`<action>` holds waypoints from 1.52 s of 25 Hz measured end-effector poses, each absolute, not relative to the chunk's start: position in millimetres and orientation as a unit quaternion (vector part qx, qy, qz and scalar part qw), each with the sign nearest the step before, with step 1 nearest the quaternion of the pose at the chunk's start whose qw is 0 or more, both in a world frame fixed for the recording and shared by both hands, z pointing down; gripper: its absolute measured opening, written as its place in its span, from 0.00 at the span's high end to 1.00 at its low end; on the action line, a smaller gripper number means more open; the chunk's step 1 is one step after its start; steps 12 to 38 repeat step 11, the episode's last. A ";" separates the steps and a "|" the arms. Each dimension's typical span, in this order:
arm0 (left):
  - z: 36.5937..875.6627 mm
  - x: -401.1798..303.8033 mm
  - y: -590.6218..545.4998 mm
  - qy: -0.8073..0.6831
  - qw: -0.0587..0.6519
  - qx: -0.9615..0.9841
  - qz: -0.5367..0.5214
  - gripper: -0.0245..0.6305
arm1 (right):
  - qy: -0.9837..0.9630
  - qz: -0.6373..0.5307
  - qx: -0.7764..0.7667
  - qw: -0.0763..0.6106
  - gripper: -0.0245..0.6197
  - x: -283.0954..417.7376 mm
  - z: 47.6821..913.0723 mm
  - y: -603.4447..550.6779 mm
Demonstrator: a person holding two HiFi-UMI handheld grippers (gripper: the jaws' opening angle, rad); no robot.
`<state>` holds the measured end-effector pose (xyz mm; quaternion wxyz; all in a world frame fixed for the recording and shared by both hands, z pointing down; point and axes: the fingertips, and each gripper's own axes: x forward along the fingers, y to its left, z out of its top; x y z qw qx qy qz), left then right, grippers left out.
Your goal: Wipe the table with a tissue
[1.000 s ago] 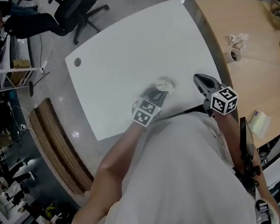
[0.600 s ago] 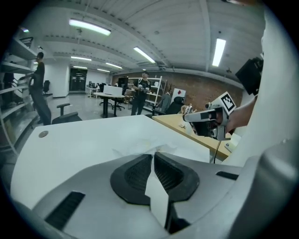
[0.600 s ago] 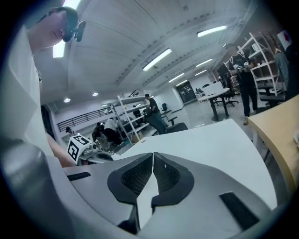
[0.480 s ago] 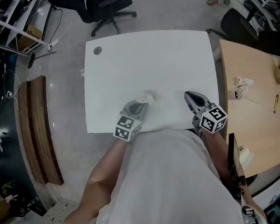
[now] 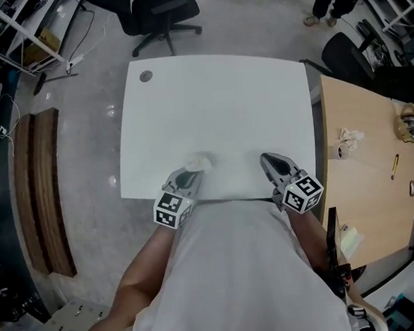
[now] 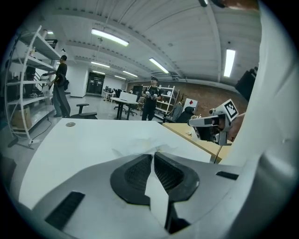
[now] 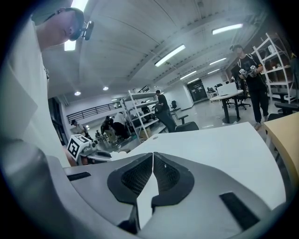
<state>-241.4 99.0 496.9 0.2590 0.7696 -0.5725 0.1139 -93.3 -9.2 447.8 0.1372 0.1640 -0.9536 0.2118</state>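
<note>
Tissue (image 5: 198,160) clamped between left gripper (image 5: 191,173) fingers, bunched beyond tips; right gripper (image 5: 269,161) fingers together, empty.

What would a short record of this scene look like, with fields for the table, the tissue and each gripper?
surface: white table, seen from its near edge
tissue: crumpled tissue, close to the near edge
left: left gripper shut on the tissue
right: right gripper shut, nothing between its jaws, by the near edge
beside: wooden table at the right
</note>
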 end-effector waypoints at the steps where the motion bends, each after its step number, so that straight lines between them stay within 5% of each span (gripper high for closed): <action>1: 494.8 -241.5 100.8 -0.571 0.256 0.772 0.113 0.93 | -0.953 0.213 0.167 0.138 0.93 -91.8 448.6 -6.3; 38: 485.3 -254.3 124.2 -0.578 0.249 0.769 0.112 0.93 | -0.949 0.216 0.181 0.144 0.93 -76.9 454.0 8.5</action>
